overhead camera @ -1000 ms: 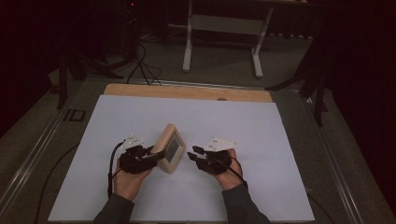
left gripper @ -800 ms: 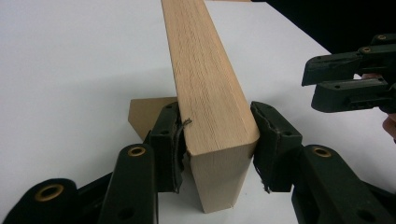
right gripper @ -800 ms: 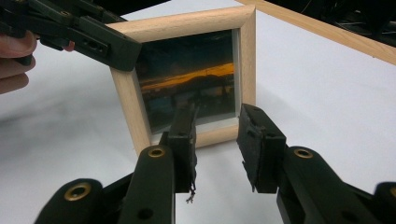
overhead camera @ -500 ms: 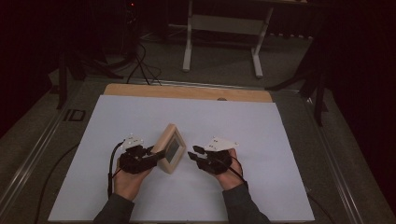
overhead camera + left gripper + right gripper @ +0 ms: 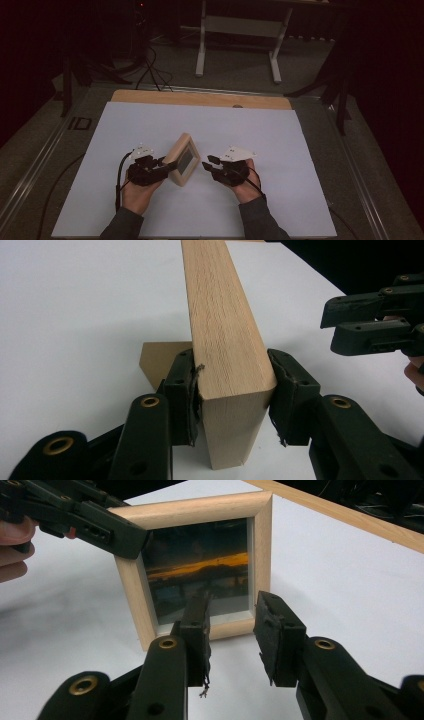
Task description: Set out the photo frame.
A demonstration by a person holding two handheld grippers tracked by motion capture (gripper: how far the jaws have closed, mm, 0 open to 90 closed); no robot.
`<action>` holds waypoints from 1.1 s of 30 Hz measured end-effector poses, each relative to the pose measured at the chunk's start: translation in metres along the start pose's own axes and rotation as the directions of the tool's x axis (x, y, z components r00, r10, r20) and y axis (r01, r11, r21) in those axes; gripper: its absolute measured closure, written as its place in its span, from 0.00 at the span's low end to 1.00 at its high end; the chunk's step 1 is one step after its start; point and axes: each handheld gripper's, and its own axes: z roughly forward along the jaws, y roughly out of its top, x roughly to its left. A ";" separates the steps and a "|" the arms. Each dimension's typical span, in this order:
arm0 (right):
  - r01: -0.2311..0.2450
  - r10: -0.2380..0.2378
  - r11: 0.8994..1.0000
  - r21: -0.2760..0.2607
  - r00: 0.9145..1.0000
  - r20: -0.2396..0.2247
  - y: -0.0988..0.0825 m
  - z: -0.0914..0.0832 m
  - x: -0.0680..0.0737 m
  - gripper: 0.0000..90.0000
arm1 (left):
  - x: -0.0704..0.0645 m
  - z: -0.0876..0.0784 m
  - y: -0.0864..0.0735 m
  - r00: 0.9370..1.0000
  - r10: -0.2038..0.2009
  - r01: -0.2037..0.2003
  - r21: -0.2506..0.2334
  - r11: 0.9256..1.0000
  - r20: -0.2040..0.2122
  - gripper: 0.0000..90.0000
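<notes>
On the white table sheet point(image 5: 150, 130) the wooden picture frame point(image 5: 183, 161) stands upright near our edge; our left gripper point(image 5: 231, 390) has just been closing and clamps its side rail, so we keep that squeeze even; our right gripper point(image 5: 231, 625) hangs half-open before the glass, holding nothing; the frame's back stand point(image 5: 159, 360) juts behind, and nothing else crowds us.

1. The high view looks forward and down on the counter point(image 5: 150, 125) from above the person's side.
2. The left gripper view sits close against the wooden picture frame point(image 5: 225, 340), along its edge.
3. The right gripper view faces the same frame's glass front, near.
</notes>
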 end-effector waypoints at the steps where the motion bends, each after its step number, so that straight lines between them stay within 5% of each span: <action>1: 0.000 0.000 1.000 -0.002 1.000 0.001 0.000 0.000 0.000 0.74 | 0.000 0.000 0.000 1.000 0.000 0.000 0.000 1.000 0.001 0.65; 33: -0.018 0.020 0.999 -0.049 0.999 0.042 0.006 -0.010 -0.010 0.75 | -0.007 0.002 -0.001 0.993 0.105 -0.105 -0.001 0.994 0.054 0.67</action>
